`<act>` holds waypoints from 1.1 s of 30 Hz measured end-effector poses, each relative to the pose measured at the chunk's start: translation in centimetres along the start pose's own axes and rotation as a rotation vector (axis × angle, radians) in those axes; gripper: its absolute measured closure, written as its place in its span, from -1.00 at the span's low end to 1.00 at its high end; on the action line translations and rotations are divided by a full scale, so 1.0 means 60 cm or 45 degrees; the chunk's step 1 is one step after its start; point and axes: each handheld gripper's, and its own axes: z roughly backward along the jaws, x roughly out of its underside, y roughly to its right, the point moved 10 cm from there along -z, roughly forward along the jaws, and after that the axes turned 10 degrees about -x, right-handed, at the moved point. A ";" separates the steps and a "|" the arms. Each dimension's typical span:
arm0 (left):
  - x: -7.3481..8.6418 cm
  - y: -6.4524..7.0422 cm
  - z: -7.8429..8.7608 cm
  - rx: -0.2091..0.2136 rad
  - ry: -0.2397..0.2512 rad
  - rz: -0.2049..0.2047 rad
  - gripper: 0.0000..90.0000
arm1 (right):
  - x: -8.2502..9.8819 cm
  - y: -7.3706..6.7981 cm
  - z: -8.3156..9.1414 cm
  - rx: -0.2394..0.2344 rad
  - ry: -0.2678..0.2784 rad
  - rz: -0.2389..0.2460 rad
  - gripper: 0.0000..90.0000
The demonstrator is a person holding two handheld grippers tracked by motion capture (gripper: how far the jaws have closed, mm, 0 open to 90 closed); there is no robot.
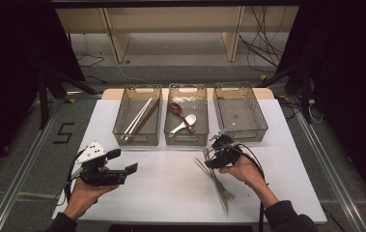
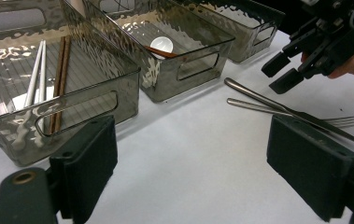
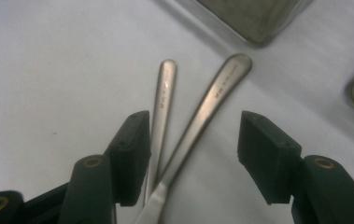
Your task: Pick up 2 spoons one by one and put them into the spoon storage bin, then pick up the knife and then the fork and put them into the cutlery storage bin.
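Observation:
A metal knife (image 2: 258,96) and a fork (image 2: 338,122) lie side by side on the white table (image 1: 171,183), handles toward the bins. My right gripper (image 1: 208,157) hangs just over those handles with its jaws open. In the right gripper view (image 3: 195,140) both handles run between the jaws: the left handle (image 3: 165,88) sits close beside the left pad, the right handle (image 3: 221,88) well clear of the other pad. My left gripper (image 1: 122,161) is held at the table's left, open, with nothing between its jaws (image 2: 200,158).
Three clear bins stand in a row at the back. The left bin (image 1: 137,139) holds white and brown chopsticks (image 1: 139,116). Two spoons (image 1: 183,118) lie in the middle bin (image 1: 186,141), and nothing lies in the right bin (image 1: 242,135).

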 end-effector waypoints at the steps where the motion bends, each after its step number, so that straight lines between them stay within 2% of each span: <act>1: 0.001 0.001 0.000 -0.001 -0.002 -0.002 -0.65 | 0.002 0.001 -0.001 0.000 -0.010 -0.003 0.00; 11: 0.000 0.000 0.000 -0.001 0.000 -0.001 -0.65 | 0.019 0.005 -0.013 0.018 -0.069 -0.023 -0.02; 20: -0.001 -0.002 -0.004 -0.005 -0.004 0.015 -0.65 | 0.026 0.005 -0.020 0.033 -0.119 -0.012 -0.04; 33: 0.000 0.001 -0.004 -0.003 -0.007 0.001 -0.65 | 0.034 0.007 -0.030 0.059 -0.188 -0.003 0.00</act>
